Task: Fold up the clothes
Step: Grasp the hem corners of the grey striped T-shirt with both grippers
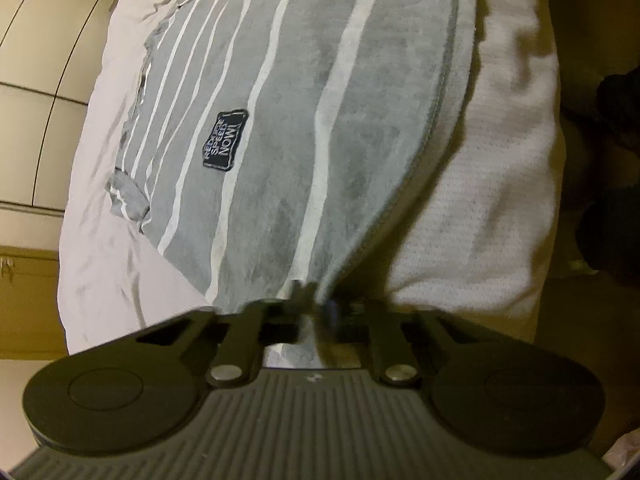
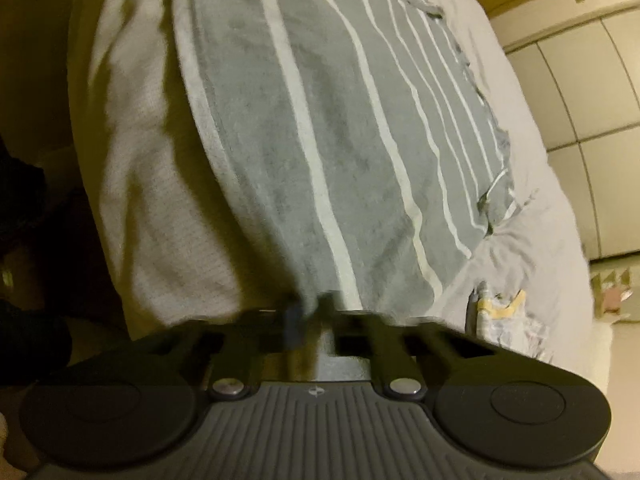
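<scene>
Grey cotton with white stripes fills both wrist views: the shirt (image 1: 304, 128) lies spread on the pale bed sheet (image 1: 104, 184), its near hem hanging toward the bed's edge over a white waffle-textured cover (image 1: 492, 184). The left gripper (image 1: 316, 300) is clenched on that hem, fabric bunching up between its fingers, and the right gripper (image 2: 312, 308) is pinched on the hem too, at its own end. Both bites look shallow, and the motion blur at the tips makes it hard to say how much cloth each one really has.

So here is the danger. I judge a fold is about to be carried up the bed, and with so little fabric in the jaws, one corner could slide free mid-lift, leaving the shirt skewed. Uneven travel between the two hands would do the same, dragging the stripes off parallel. Look at the far side too: one sleeve (image 1: 128, 196) sits crumpled beside the dark chest label (image 1: 225, 139), and in the right view the other sleeve (image 2: 496, 204) is rucked at the side seam. Fold over those and the creases get trapped inside. A crinkled wrapper (image 2: 504, 312) lies on the sheet near the right gripper and could be snagged by a low sweep.
</scene>
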A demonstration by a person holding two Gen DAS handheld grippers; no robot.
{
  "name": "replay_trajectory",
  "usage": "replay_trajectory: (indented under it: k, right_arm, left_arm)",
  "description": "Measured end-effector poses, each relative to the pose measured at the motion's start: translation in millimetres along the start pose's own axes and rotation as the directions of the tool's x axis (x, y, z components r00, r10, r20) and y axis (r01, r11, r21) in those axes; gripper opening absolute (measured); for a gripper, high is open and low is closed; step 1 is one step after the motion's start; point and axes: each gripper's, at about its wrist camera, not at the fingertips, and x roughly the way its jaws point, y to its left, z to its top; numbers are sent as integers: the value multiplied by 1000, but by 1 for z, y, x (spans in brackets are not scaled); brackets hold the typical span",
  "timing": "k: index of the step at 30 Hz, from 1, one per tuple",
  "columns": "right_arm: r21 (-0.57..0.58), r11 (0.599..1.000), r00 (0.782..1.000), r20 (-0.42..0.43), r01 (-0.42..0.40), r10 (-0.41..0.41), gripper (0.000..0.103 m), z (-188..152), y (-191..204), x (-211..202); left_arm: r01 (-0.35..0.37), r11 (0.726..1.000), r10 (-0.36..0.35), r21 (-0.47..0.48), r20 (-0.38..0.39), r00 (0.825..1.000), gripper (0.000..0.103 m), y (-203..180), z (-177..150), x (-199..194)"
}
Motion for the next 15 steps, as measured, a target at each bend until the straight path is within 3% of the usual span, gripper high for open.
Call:
replay_trajectory:
  k: [5,15]
  right_arm:
    - [74,997,1000,17,3,-5,0,3,-27,-26]
    - [47,993,994,34,-106,105,0,-3,-37,-79]
  left_arm:
    - [6,998,-4,-63,39,999,1,27,-2,-22]
    - [100,995,-100,7,100,990,0,23,-6,-82]
